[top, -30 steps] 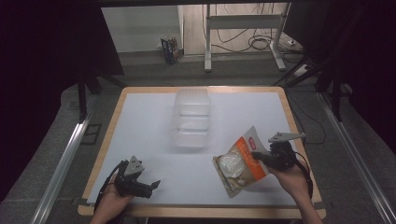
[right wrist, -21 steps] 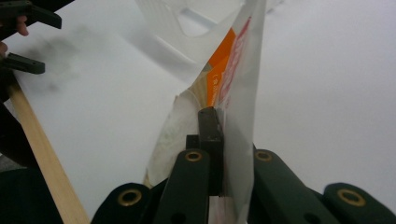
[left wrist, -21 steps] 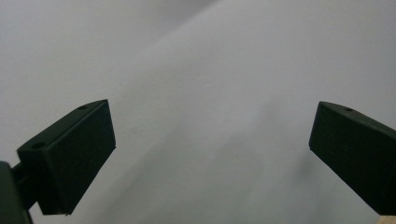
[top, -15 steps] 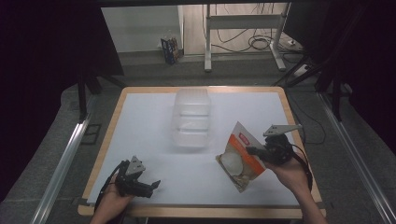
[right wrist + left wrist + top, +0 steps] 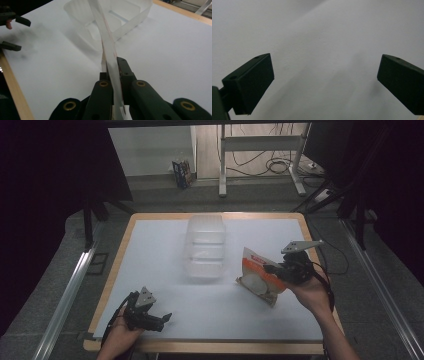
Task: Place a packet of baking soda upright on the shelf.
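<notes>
White bench [image 5: 165, 250] with wooden rim, largest. Clear plastic container [image 5: 205, 246] at centre, toward the far edge. Orange-and-white snack bag [image 5: 259, 276] just right of it, tilted, lifted off the surface, pinched edge-on in the closed right hand-held gripper [image 5: 272, 268]. Left hand-held gripper [image 5: 162, 319] low at near-left corner, jaws wide apart, empty.

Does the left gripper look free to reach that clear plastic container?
Probably yes: the left gripper is open and holds nothing, and bare white tabletop lies between it and the clear plastic container.
</notes>
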Tool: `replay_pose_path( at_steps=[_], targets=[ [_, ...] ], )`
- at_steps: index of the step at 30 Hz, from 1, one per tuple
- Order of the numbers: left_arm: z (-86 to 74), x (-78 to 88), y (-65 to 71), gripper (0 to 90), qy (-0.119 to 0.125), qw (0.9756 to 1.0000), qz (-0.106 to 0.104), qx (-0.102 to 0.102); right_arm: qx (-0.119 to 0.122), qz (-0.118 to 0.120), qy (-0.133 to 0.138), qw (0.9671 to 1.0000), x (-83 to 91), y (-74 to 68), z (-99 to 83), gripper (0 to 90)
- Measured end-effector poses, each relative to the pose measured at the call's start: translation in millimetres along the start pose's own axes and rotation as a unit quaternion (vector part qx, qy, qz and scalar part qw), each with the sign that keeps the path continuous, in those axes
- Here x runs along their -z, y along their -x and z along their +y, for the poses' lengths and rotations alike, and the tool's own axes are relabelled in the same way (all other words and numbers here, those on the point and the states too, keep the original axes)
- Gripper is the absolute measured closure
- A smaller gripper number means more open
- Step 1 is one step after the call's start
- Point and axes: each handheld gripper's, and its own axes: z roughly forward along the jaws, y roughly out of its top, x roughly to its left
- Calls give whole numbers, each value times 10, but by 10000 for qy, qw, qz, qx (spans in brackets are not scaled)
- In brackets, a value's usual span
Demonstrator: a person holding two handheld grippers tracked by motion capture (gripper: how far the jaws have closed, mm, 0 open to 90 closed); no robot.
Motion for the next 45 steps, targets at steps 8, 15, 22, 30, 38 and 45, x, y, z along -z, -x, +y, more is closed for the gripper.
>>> replay_pose_path(
  at_steps=[8, 15, 22, 30, 38, 45],
  targets=[
    [1, -1, -2, 9, -29, 10000, -1, -2, 13, -146, 113, 9998, 0, 113, 211, 883],
    [3, -5, -4, 9, -55, 10000, 17, -12, 20, -151, 233, 9996, -12, 176, 400, 883],
    [5, -11, -2, 11, -67, 10000, 33, 8, 67, -162, 274, 9995, -66, 213, 528, 883],
    [7, -18, 3, 12, -102, 9999, 58, 7, 65, -155, 337, 9993, -177, 247, 747, 883],
    [7, -19, 4, 12, -113, 9999, 77, 9, 160, -164, 380, 9990, -286, 247, 954, 882],
    [10, -24, 11, 13, -161, 9998, 124, -25, 171, -64, 422, 9989, -434, 272, 1145, 882]
  ],
)
